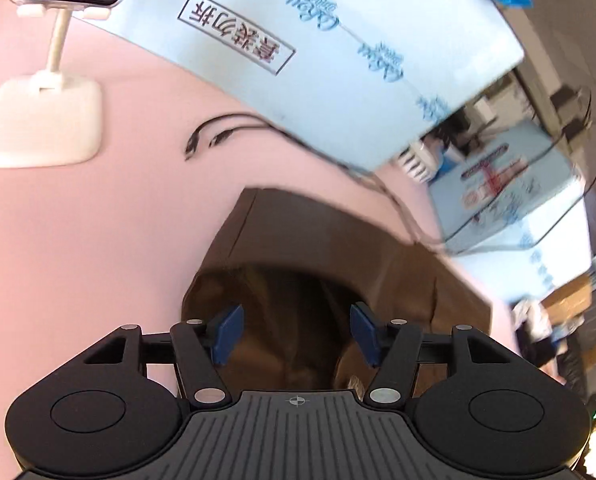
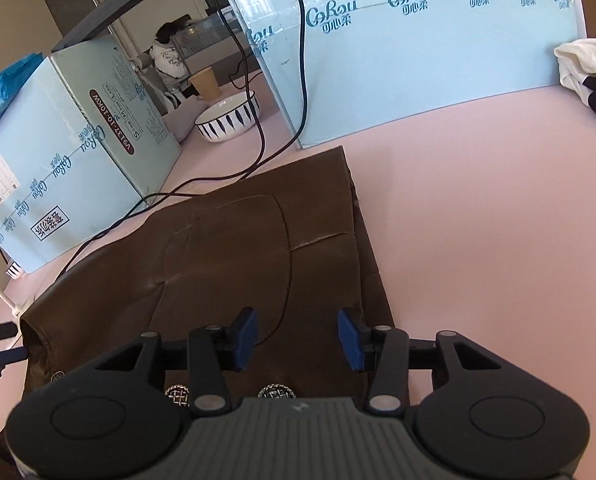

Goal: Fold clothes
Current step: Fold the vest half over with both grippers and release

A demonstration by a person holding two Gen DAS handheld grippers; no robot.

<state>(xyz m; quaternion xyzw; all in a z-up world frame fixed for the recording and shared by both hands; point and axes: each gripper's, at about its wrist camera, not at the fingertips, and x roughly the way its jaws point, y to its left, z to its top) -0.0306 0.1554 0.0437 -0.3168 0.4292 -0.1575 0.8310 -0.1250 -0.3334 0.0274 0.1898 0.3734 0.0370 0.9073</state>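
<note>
A brown leather garment [image 2: 234,256] lay folded on the pink desk [image 2: 478,208], its long axis running from 6 toward 12 o'clock in the right wrist view, metal buttons [image 2: 278,394] at the near end. The right gripper [image 2: 297,338] hovered over it, fingers spread and empty. The left gripper [image 1: 297,334], fingers likewise apart, hung above the garment's edge, black cables [image 1: 234,128] at 11 o'clock.
</note>
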